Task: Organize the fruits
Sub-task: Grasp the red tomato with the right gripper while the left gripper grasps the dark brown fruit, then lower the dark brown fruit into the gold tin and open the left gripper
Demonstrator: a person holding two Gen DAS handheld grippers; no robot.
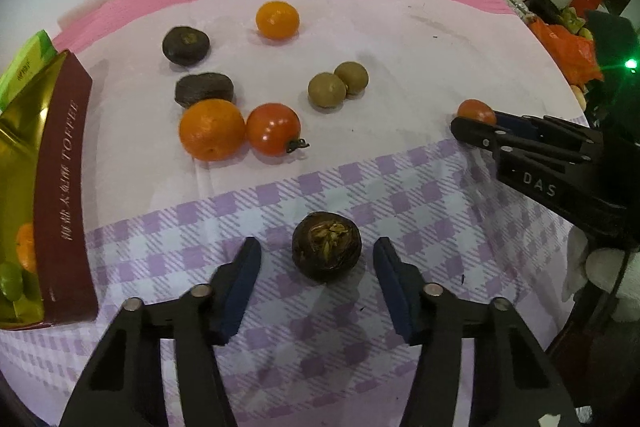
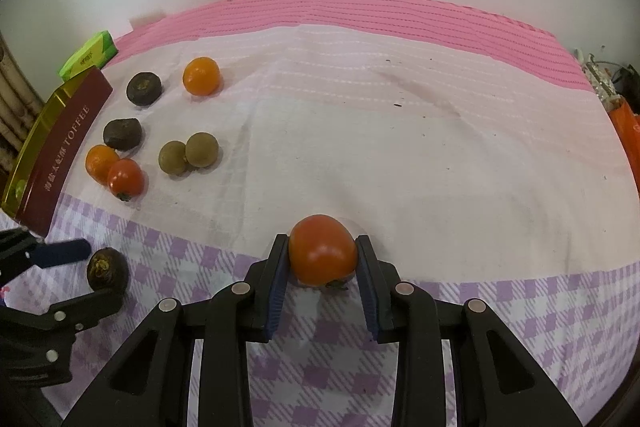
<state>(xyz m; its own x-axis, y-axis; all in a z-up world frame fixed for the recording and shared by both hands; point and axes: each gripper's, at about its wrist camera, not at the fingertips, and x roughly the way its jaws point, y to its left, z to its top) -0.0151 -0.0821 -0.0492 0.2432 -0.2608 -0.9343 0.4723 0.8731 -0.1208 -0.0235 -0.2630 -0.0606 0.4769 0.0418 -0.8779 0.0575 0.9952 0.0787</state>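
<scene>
Clamping a tomato, right gripper; left gripper wide around a dark fruit, seemingly untouched.

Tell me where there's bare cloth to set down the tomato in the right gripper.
Free: the wide white cloth right of the two brown-green round longans, up to the pink mat. Also free: the purple checked cloth right of the right gripper, shut on the red tomato. Crowded: the fruit cluster beside the maroon toffee box.

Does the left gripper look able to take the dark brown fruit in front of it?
Probably yes: the dark brown fruit sits between the left gripper's open tongs, with nothing in between.
</scene>
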